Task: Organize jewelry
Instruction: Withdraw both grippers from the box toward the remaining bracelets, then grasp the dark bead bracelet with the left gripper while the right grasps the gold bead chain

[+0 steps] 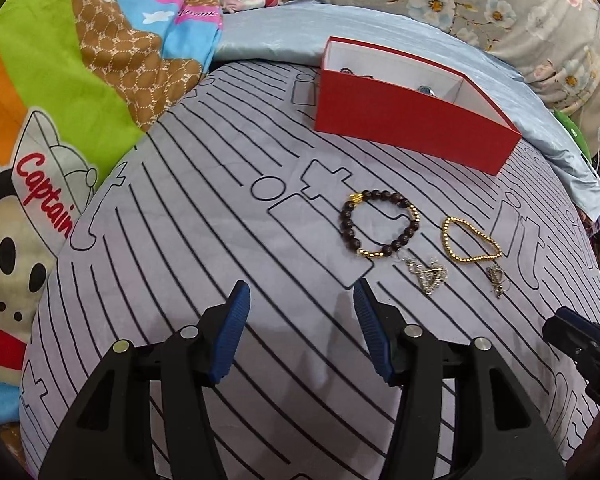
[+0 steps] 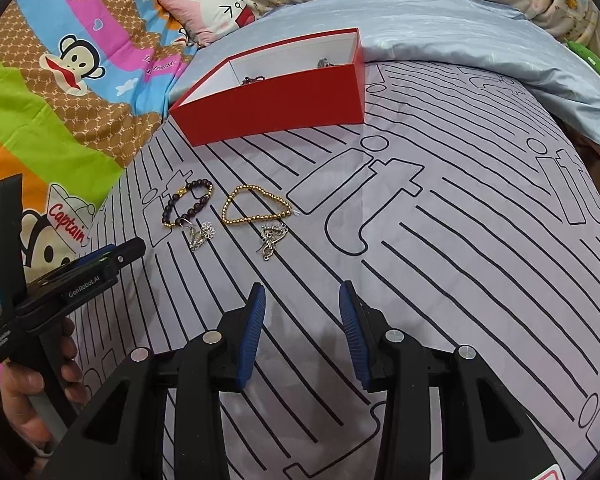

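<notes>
A red box (image 1: 412, 120) (image 2: 276, 100) with a white inside stands at the far side of the grey striped cloth (image 1: 220, 240), with a few jewelry pieces (image 1: 426, 89) in it. In front of it lie a dark bead bracelet (image 1: 346, 220) (image 2: 168, 212), a gold bead bracelet (image 1: 446, 236) (image 2: 256, 188) and two silver pieces (image 1: 428, 278) (image 2: 272, 238). My left gripper (image 1: 300, 286) is open above the bare cloth, short and to the left of the dark bracelet. My right gripper (image 2: 302, 286) is open and empty, a little short of the silver pieces.
A bright cartoon blanket (image 1: 40, 140) lies to the left, with a pink pillow (image 2: 216, 8) behind it. Pale blue satin (image 2: 460, 32) and floral bedding (image 1: 520, 8) run along the back. A hand (image 2: 24, 392) holds the left gripper's handle at the lower left.
</notes>
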`<state>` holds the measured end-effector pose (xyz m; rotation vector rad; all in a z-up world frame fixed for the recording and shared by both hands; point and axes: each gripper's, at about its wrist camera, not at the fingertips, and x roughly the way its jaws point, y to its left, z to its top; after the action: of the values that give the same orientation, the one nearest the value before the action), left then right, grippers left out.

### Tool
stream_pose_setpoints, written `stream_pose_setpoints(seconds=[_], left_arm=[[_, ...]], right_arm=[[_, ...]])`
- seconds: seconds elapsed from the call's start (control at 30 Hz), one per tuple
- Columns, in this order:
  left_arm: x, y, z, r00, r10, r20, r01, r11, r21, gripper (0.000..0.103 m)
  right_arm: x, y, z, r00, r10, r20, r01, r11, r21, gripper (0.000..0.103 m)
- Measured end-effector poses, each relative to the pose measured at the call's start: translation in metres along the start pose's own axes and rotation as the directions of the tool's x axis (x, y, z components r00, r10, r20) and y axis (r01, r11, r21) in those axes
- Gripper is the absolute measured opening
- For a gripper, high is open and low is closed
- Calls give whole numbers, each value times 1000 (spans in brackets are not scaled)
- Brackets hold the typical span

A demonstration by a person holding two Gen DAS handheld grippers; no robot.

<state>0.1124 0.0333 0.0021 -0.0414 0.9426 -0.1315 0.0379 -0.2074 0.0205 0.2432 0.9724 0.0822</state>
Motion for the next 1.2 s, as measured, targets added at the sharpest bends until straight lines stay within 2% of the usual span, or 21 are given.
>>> stream_pose_setpoints(seconds=[0.27, 0.57, 0.77, 0.93, 1.0, 1.07, 1.2], left_arm=[[3, 21, 1, 1000, -20, -14, 19, 997, -81, 51], [16, -10, 21, 998, -56, -2, 55, 998, -28, 51], [36, -26, 32, 999, -40, -10, 41, 999, 10, 50], [41, -34, 34, 1000, -7, 18, 5, 998, 59, 40], [42, -35, 35, 1000, -10, 29, 8, 997, 74, 20], [43, -35, 36, 999, -16, 29, 14, 997, 77, 10], [41, -29, 37, 998, -63, 17, 62, 997, 55, 8]], right_arm=[[3, -1, -1, 1000, 4, -12, -4, 1000, 2, 38], [5, 1, 3, 1000, 5, -14, -5, 1000, -1, 38], [7, 4, 6, 1000, 6, -17, -6, 1000, -8, 38], [10, 6, 10, 1000, 9, -19, -9, 1000, -9, 38], [10, 6, 9, 1000, 7, -20, -7, 1000, -10, 38], [12, 7, 11, 1000, 6, -24, -6, 1000, -12, 38], [13, 10, 12, 1000, 7, -24, -8, 1000, -16, 38]])
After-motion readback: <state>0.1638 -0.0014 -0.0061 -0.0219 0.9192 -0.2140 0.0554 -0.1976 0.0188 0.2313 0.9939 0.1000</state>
